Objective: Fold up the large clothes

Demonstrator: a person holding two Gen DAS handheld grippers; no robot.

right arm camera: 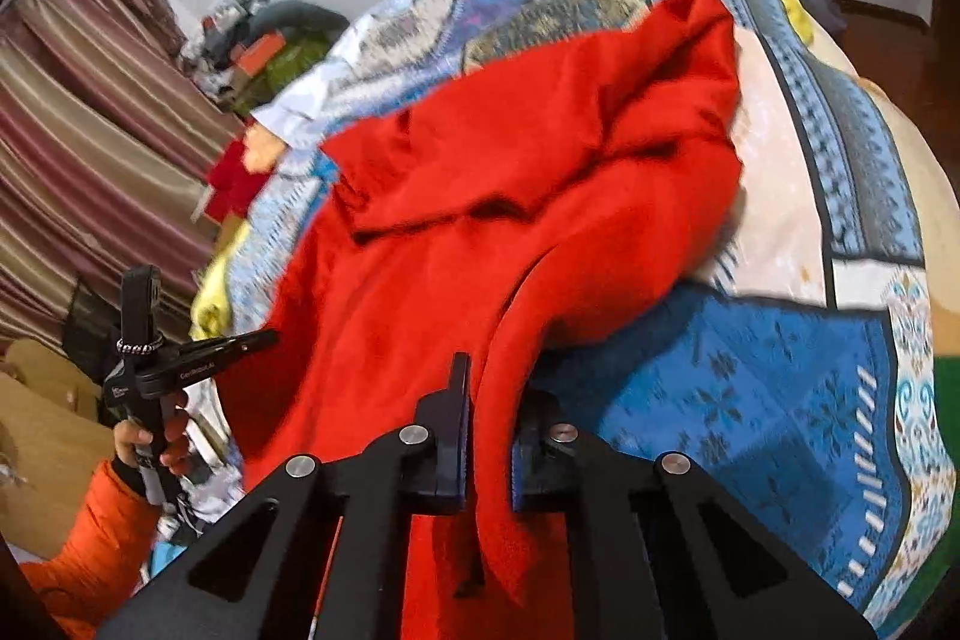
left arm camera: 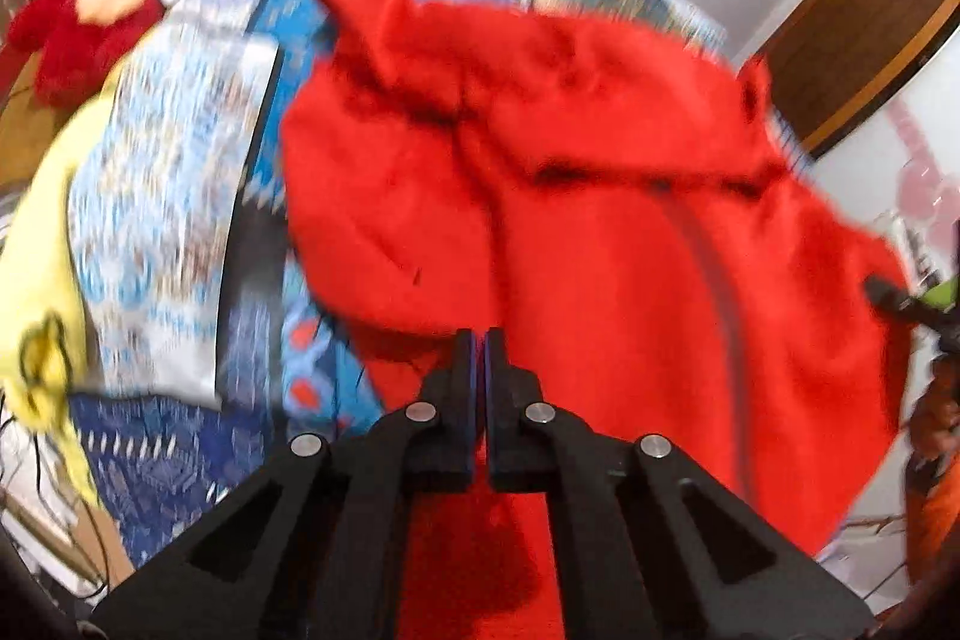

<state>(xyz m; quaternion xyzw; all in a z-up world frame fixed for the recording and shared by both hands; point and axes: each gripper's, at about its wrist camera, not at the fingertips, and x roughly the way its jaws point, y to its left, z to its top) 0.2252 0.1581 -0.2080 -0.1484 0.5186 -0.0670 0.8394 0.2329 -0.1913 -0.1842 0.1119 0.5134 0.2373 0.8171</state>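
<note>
A large red garment (left arm camera: 600,220) lies rumpled across a blue patchwork bedspread (left arm camera: 168,220). In the left wrist view my left gripper (left arm camera: 482,340) is shut, its tips pinching the garment's near left edge, with red cloth hanging under it. In the right wrist view my right gripper (right arm camera: 495,400) is shut on a thick fold of the red garment (right arm camera: 480,220), which covers its right finger. The left gripper (right arm camera: 264,338) shows at the garment's left edge, held by a hand (right arm camera: 144,442) in an orange sleeve. The right gripper (left arm camera: 882,289) shows at the cloth's far right corner.
The bedspread (right arm camera: 750,400) covers the bed around the garment. A yellow cloth (left arm camera: 42,280) and a red fluffy item (left arm camera: 78,34) lie at the bed's left side. Striped curtains (right arm camera: 72,130) and cardboard (right arm camera: 42,400) stand on the left, a wooden door (left arm camera: 870,22) beyond.
</note>
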